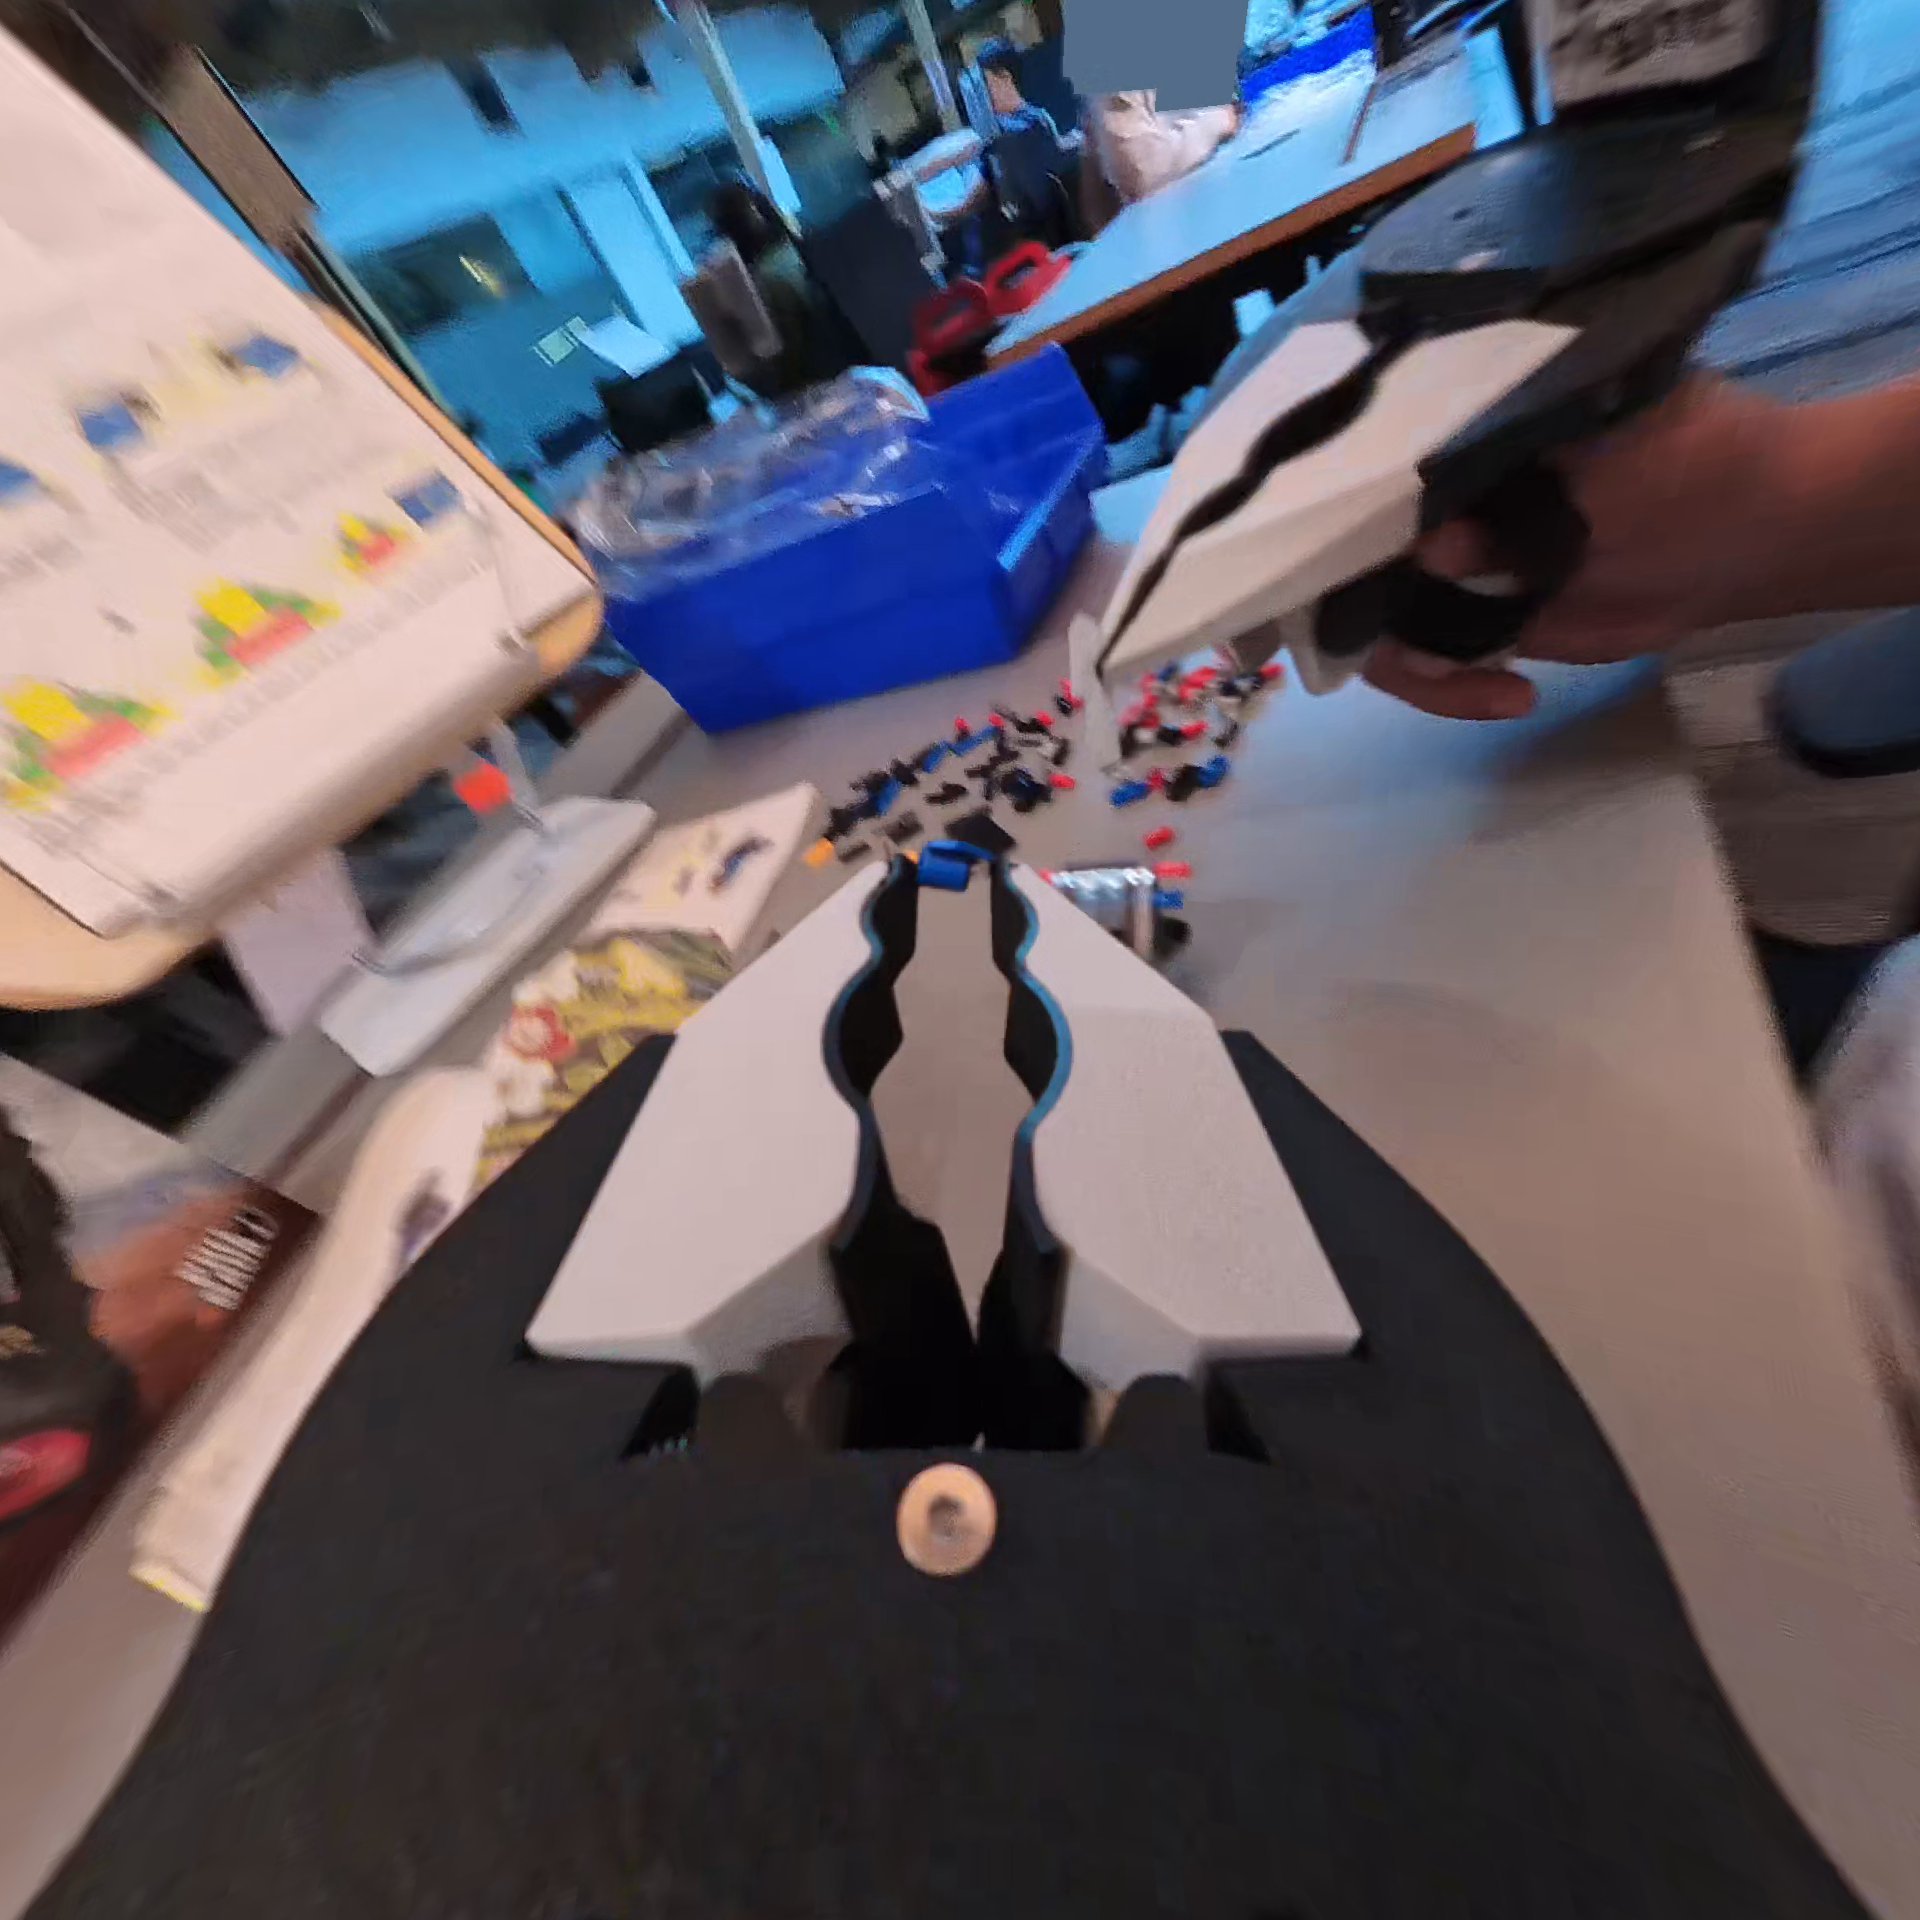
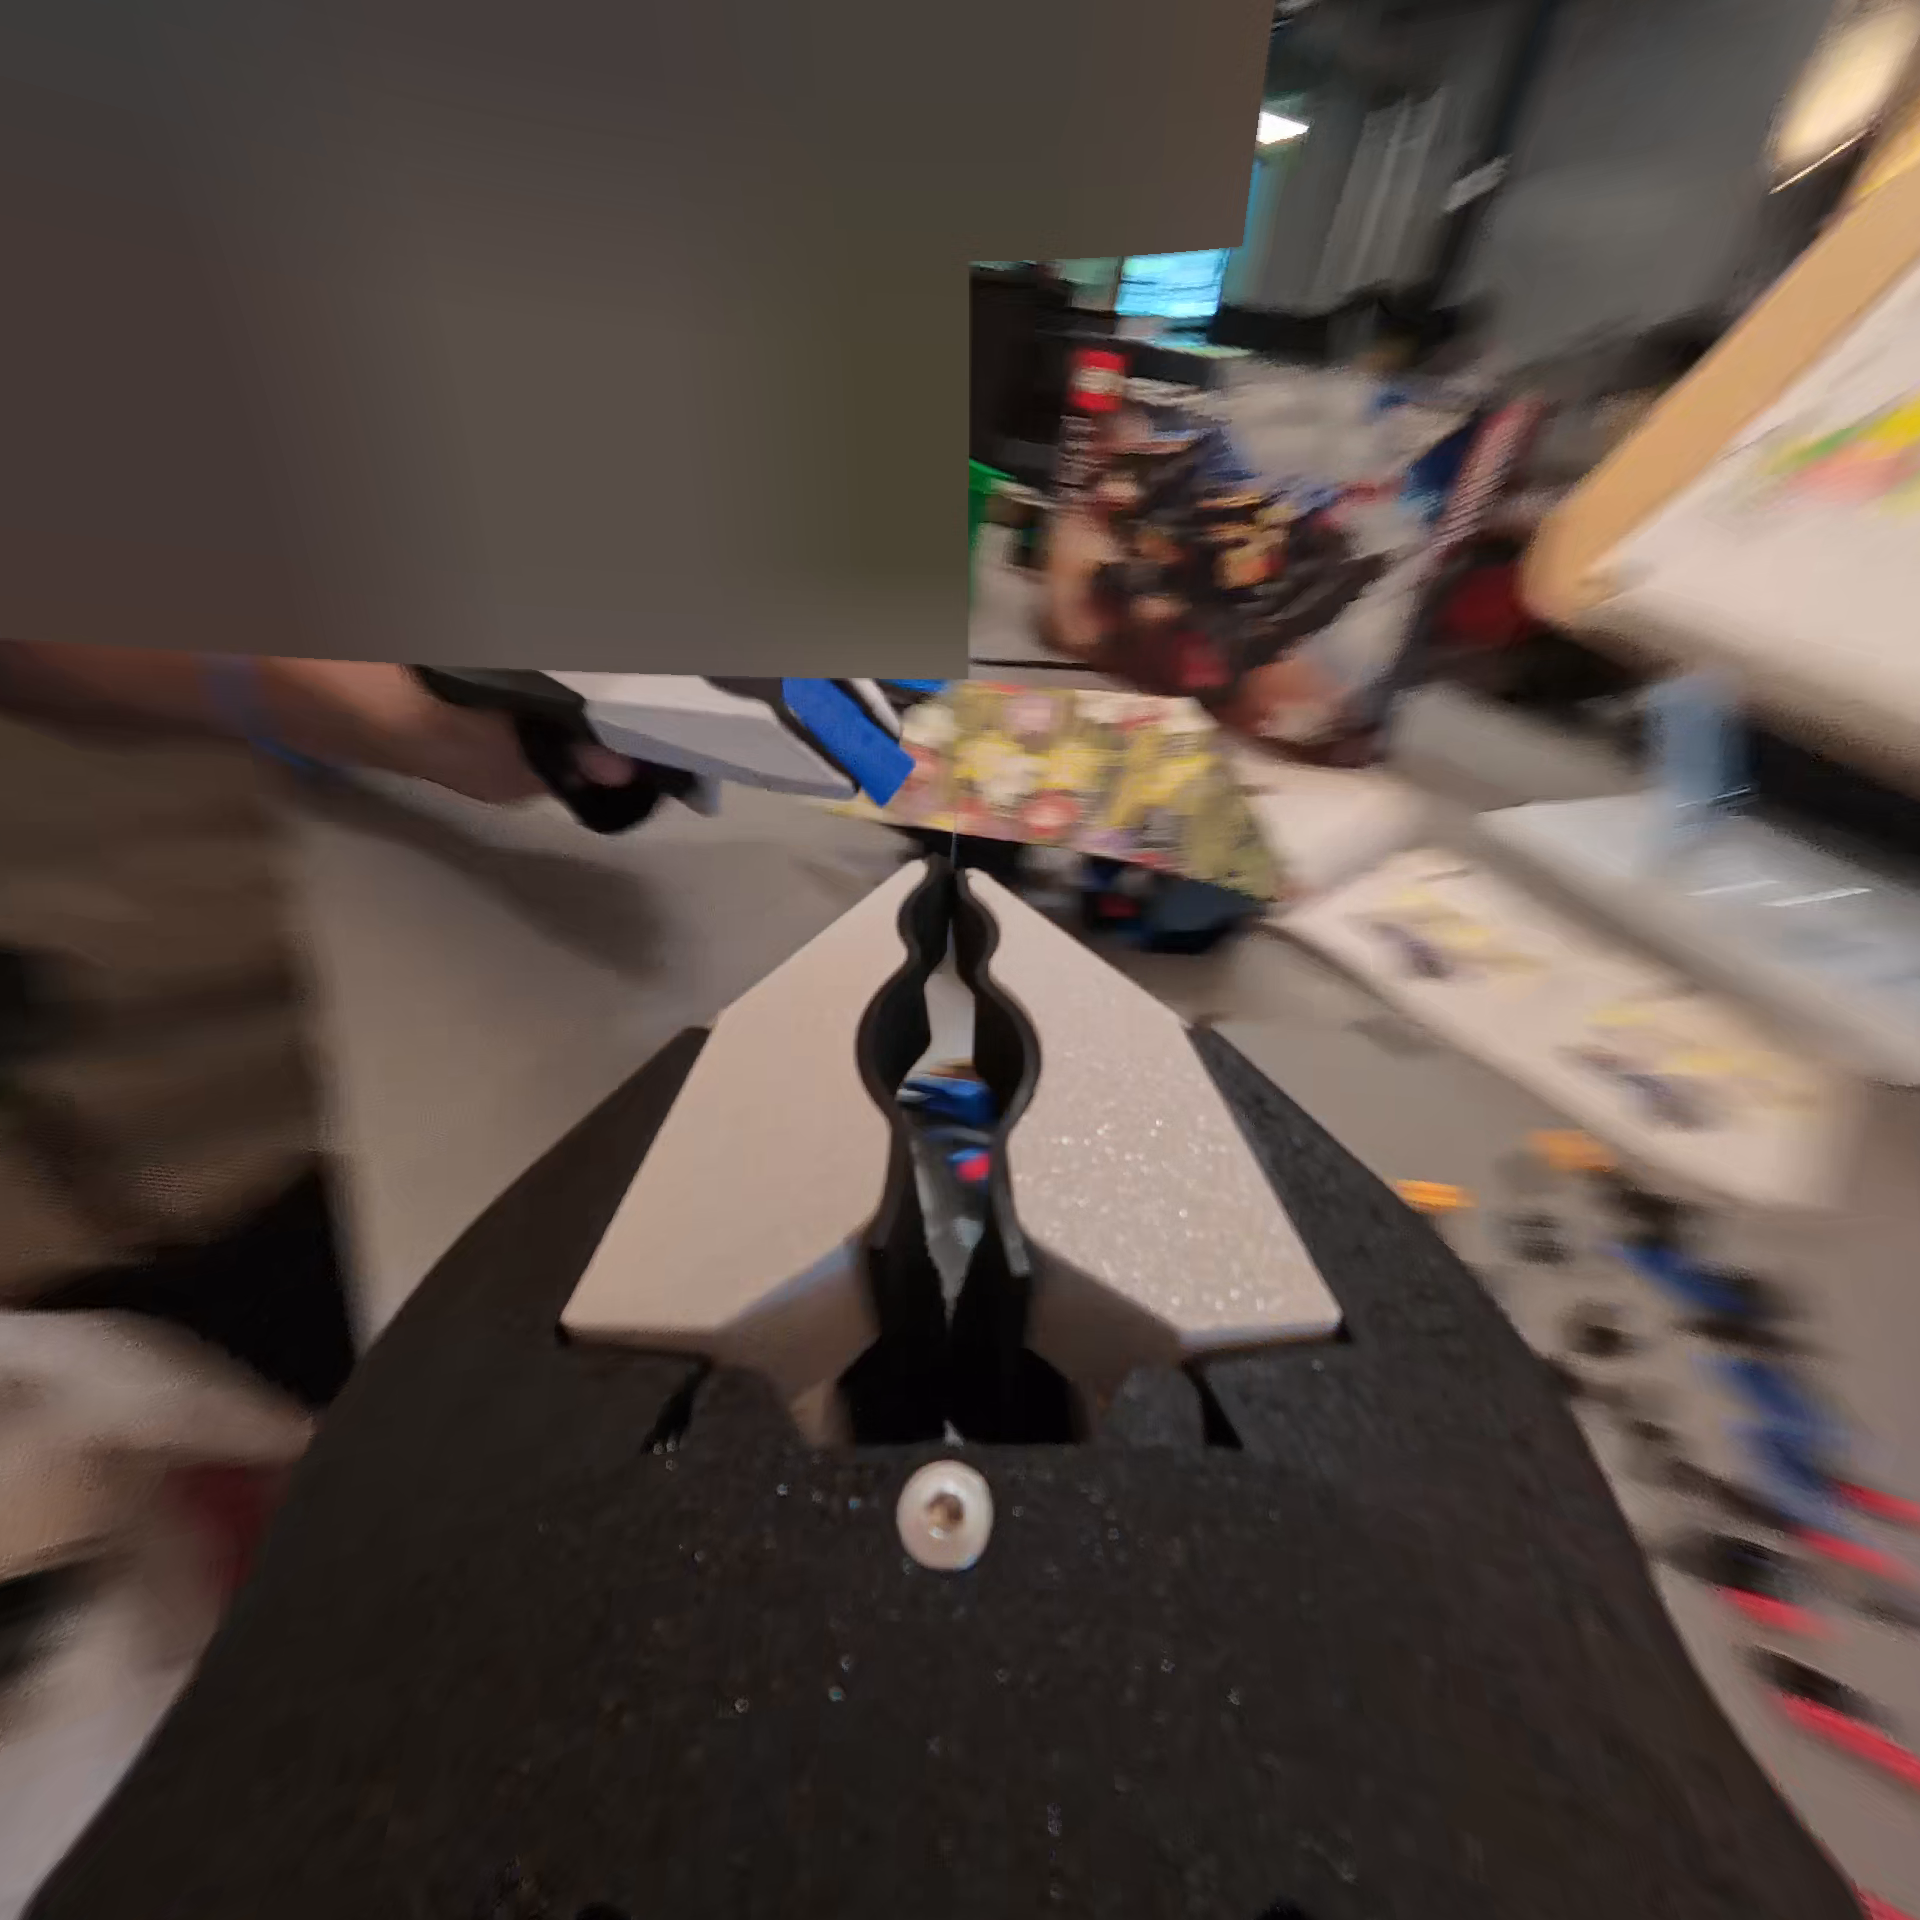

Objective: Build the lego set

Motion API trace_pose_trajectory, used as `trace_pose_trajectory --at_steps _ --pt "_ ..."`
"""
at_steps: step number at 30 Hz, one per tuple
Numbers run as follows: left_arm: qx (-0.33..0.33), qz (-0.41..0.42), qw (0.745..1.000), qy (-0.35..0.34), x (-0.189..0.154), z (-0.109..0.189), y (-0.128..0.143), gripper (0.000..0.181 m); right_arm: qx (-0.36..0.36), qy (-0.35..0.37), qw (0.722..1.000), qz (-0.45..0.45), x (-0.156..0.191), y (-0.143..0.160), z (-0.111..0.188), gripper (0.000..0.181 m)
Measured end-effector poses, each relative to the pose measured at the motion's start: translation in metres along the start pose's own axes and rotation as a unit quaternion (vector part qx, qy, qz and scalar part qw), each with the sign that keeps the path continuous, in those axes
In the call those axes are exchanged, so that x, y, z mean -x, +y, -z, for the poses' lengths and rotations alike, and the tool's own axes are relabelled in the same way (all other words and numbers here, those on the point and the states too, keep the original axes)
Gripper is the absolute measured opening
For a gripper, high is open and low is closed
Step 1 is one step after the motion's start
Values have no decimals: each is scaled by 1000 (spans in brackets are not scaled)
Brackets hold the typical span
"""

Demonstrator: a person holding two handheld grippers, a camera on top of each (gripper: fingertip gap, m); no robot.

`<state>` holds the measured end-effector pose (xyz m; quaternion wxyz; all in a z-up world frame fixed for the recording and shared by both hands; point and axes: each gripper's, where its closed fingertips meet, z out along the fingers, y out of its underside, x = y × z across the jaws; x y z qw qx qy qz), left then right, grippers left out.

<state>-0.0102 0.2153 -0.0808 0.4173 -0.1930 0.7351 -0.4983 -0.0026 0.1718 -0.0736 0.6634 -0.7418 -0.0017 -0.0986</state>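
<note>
much is smeared by motion blur, above all in the right wrist view, where the right-hand side dissolves into streaks and only red, blue and black flecks can be made out on the tabletop [image 2: 1226,1029]. the left tongs [image 1: 948,868] are seen narrowed onto a small blue lego piece [image 1: 945,865], which is pinched between their tips; its exact shape cannot be told from behind, though in the right wrist view a blue slab-like piece [image 2: 847,738] is seen at the tip of the same tongs [image 2: 831,743]. the right tongs [image 2: 948,883] are drawn together, tips nearly touching, and nothing can be seen held between them; in the left wrist view they [image 1: 1107,649] hang tilted above the scattered lego pieces [image 1: 1039,758], gripped by a hand [image 1: 1621,540] cut off at the frame edge. the fingers are matte pale wedges with wavy black inner linings, set in a grainy black body. a blue bin [image 1: 862,582] with crinkled clear plastic stands behind the pieces, and a tilted instruction sheet [image 1: 208,582] overhangs the left. a printed box [image 1: 592,997] lies near the tabletop's left edge. bare grey tabletop [image 1: 1455,1039] is left open to the right.
</note>
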Motion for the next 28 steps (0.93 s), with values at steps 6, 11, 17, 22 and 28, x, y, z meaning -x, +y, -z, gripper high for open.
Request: trace_pose_trajectory --at_steps 6,11,17,22,28 --pt "-10 -33 999 -28 -8 -28 2 11 43 228 949 211 -19 4 6 0" --pt "-14 7 1000 10 -15 -23 8 11 85 272 891 353 -5 14 -5 0" --pt "-12 49 998 39 -15 -22 13 12 75 252 897 355 7 11 -16 0" --pt "-10 25 999 26 -14 -24 14 12 83 248 895 362 13 11 -25 0" --pt "-10 20 1000 20 -12 -26 14 11 86 268 897 340 8 8 -24 0"
